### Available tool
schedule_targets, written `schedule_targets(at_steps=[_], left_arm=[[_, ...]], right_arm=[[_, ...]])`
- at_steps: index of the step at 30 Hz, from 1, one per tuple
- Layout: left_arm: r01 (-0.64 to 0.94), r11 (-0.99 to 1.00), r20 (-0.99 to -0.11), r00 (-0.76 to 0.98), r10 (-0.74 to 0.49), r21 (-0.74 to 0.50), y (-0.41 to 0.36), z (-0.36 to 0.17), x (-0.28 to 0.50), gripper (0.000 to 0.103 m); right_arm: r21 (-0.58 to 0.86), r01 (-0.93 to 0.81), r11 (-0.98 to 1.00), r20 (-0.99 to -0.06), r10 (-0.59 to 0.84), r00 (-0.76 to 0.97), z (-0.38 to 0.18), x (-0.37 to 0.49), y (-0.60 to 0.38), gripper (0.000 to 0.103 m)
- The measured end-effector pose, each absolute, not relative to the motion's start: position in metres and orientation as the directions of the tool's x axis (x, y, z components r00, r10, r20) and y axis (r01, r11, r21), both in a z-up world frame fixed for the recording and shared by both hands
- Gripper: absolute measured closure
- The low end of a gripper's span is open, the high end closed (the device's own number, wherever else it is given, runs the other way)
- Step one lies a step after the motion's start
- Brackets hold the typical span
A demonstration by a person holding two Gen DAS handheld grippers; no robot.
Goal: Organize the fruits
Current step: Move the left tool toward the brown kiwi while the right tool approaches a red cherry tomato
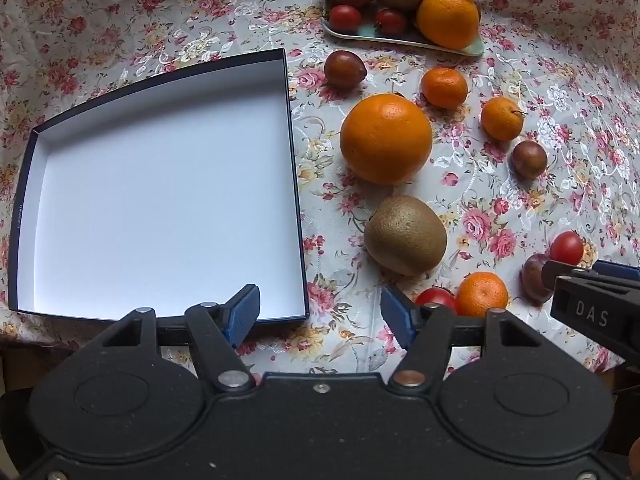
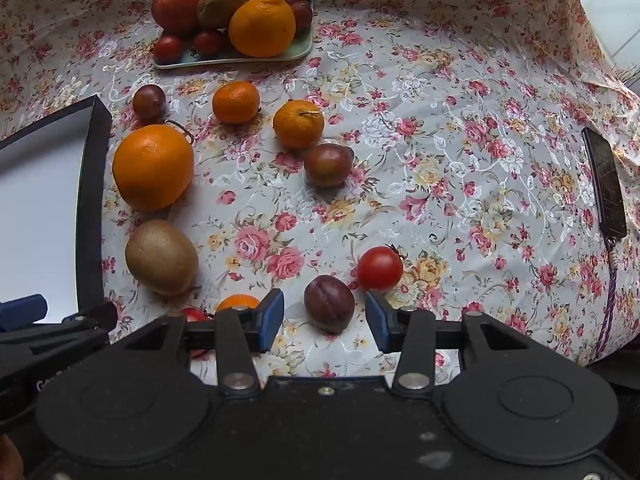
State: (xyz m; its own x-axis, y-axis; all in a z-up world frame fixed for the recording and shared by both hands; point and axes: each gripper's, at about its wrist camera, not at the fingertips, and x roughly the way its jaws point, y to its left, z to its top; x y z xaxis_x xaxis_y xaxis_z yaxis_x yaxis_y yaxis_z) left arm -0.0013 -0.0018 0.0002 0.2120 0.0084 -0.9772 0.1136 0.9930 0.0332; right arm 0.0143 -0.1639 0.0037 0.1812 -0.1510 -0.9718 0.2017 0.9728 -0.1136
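Lining up on the plum [image 2: 329, 309], we note the right gripper [image 2: 324, 320] stands wide, its blue pads on either side of the fruit and touching nothing. The left gripper [image 1: 320, 314] is likewise spread wide and empty, poised over the near right corner of the box [image 1: 298, 184], which is empty, white inside with dark walls.

Handling, as we judge it: the plum is small, smooth-skinned and probably soft; it should be taken across its widest middle with a light squeeze, or it may bruise or squirt out. It is round and will roll if nudged. The cherry tomato [image 2: 380, 268] sits just beside it at the right pad, so that pad could clip it on closing. The kiwi [image 2: 161, 257] is fuzzy, with better grip; the large orange [image 2: 153, 167] looks heavy and close to the limit of the opening.

Room: loose fruits lie in a band between the box and open cloth to the right. The box wall is low but must be cleared. A loaded tray [image 2: 232, 58] sits at the far side; a phone [image 2: 606, 184] lies well apart at the right edge. The tablecloth [image 2: 440, 120] is wrinkled.
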Motion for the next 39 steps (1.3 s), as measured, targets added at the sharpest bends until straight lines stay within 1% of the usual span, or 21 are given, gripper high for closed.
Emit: schedule_targets(at_steps=[16,33,39], left_arm=[[0.119,0.993,-0.980,0.197,-0.001,0.022,-0.001,-0.004,-0.002,0.035],[0.115,0.993,-0.982,0.190,0.001,0.023,0.000,-0.006,-0.004,0.035],[0.117,0.993,-0.983,0.185,0.000,0.022,0.001,-0.006,-0.003,0.035]], right_arm=[[-0.084,0.211,0.974,-0.984,-0.114,0.133,-0.004,0.020,-0.168,0.057],[-0.078,0.211,0.974,-0.986,-0.106,0.127,-0.005,0.020,-0.168,0.057],[-0.053,0.206,0.977,-0.987,-0.083,0.139,-0.002,0.019,-0.167,0.057]])
